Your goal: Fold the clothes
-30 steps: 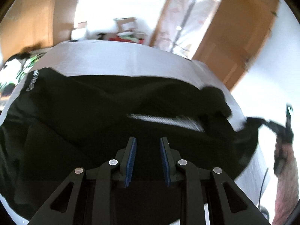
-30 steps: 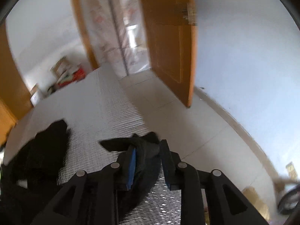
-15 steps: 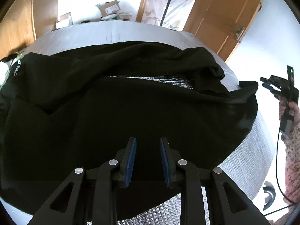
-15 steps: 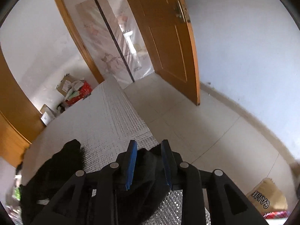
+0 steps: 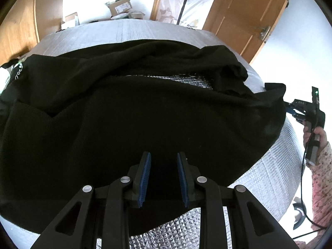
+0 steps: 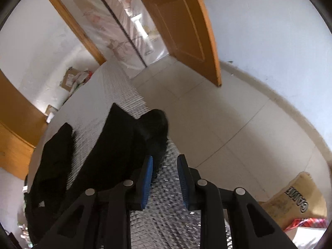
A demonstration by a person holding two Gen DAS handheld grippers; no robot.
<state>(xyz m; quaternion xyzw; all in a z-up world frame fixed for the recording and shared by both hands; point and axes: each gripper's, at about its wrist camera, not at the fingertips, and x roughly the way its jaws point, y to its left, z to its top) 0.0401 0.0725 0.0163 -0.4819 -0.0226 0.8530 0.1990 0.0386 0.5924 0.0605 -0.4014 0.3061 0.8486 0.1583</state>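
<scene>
Background clutter around my tongs, non-task only.
Ahead of my tongs: wooden door (image 6: 184, 27) standing open, plastic-sheeted doorway (image 6: 128, 31) left of it, cardboard boxes (image 5: 120, 8) against the far wall. Silver quilted cover (image 5: 276, 176) below my tongs. Tiled floor (image 6: 217, 112) to my right, printed sack (image 6: 296, 199) low right.

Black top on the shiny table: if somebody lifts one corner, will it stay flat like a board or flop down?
Probably floppy: the black top lies in soft wrinkles and bunches at its far side. Pushed, it would likely crumple rather than slide whole, since the silver cover under it looks bumpy.
</scene>
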